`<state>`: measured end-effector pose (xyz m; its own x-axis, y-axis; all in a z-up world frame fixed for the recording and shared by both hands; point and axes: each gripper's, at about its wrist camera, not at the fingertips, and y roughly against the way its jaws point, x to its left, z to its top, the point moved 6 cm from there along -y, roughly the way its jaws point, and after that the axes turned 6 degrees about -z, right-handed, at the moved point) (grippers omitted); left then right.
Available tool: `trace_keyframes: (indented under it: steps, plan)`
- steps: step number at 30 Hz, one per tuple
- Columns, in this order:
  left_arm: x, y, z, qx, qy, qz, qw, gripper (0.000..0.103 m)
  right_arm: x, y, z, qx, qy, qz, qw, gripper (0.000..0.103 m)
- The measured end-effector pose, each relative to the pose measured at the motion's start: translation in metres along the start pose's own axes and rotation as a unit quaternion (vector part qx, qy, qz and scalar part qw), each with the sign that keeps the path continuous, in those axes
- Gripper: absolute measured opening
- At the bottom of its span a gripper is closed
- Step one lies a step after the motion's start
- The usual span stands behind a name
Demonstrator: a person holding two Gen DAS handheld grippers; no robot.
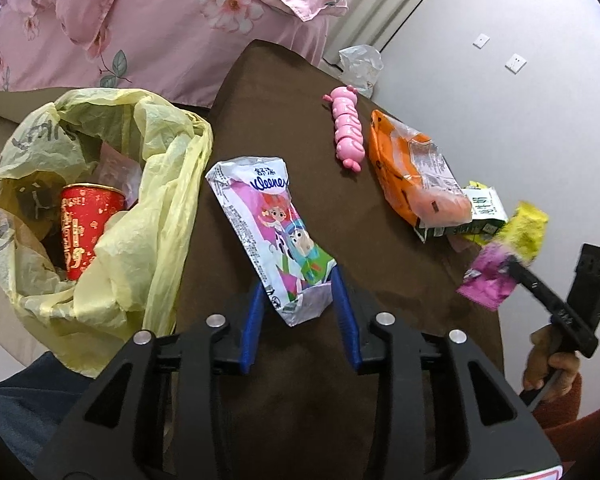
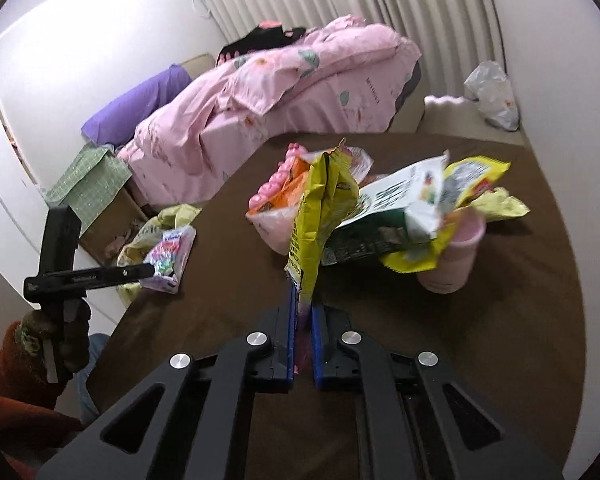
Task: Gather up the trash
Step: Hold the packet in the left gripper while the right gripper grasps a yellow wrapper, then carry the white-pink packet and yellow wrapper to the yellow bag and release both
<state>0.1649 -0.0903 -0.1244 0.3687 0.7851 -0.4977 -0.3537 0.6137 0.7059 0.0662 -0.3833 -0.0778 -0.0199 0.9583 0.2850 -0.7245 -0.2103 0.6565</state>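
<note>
My left gripper (image 1: 300, 288) has its blue fingers closed around the near end of a Kleenex tissue pack (image 1: 272, 236) on the brown table (image 1: 284, 128). The pack also shows in the right wrist view (image 2: 170, 256). My right gripper (image 2: 305, 304) is shut on a yellow and purple snack wrapper (image 2: 320, 208), held upright above the table; it shows in the left wrist view (image 1: 508, 256). An open yellow trash bag (image 1: 112, 184) with a red cup (image 1: 86, 228) inside hangs at the table's left edge.
On the table lie a pink toy (image 1: 348, 128), an orange wrapper (image 1: 416, 176), a green-white packet (image 2: 392, 216), more yellow wrappers (image 2: 472, 188) and a pink cup (image 2: 456, 256). A bed with pink bedding (image 2: 284, 92) stands beyond. A white bag (image 2: 494, 96) sits by the curtain.
</note>
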Motion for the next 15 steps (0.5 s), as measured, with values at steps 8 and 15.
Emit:
trace_keyframes:
  steps: [8, 15]
  plan:
    - [0.010, 0.012, 0.011, -0.033, 0.009, 0.080, 0.9962, 0.042, 0.015, -0.010, -0.007, 0.001, 0.027, 0.010, 1.000, 0.009]
    - [0.008, -0.020, 0.025, -0.014, -0.015, 0.146, 0.9891, 0.044, 0.042, -0.029, -0.016, 0.009, 0.066, 0.020, 0.998, 0.008]
